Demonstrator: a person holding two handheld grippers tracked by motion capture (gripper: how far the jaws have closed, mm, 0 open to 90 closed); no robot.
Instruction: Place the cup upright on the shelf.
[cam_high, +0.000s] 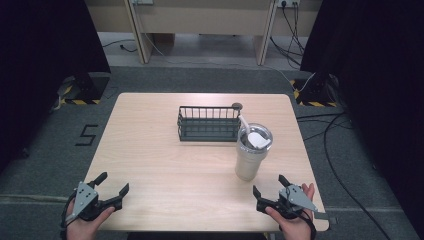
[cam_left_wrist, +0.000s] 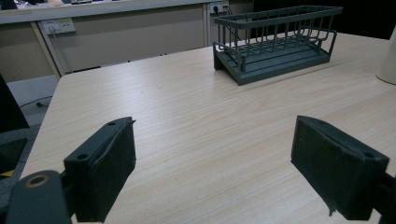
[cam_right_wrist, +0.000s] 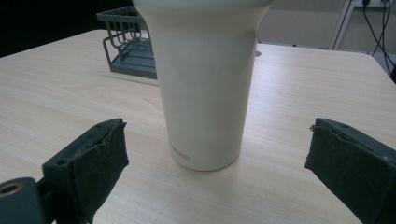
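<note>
Both tools sit low at the near edge of the tabletop (cam_high: 165, 165), each held in a hand, jaws spread wide and gripping nothing: the left tool (cam_high: 113, 187) near the left corner, the right tool (cam_high: 269, 185) near the right. A cream cup (cam_high: 251, 151) stands just beyond the right tool, upright, with a clear lid and a white straw (cam_high: 244, 123). Small grey lettering runs near its base in the right gripper view (cam_right_wrist: 180, 154), too blurred to read. Its top is cut off there. A dark wire rack (cam_high: 208, 123) stands behind and left of the cup, near the far edge. Bare wood lies open between the tools and across the left half. On the floor to the left, a "5" mark (cam_high: 87, 135) shows.
</note>
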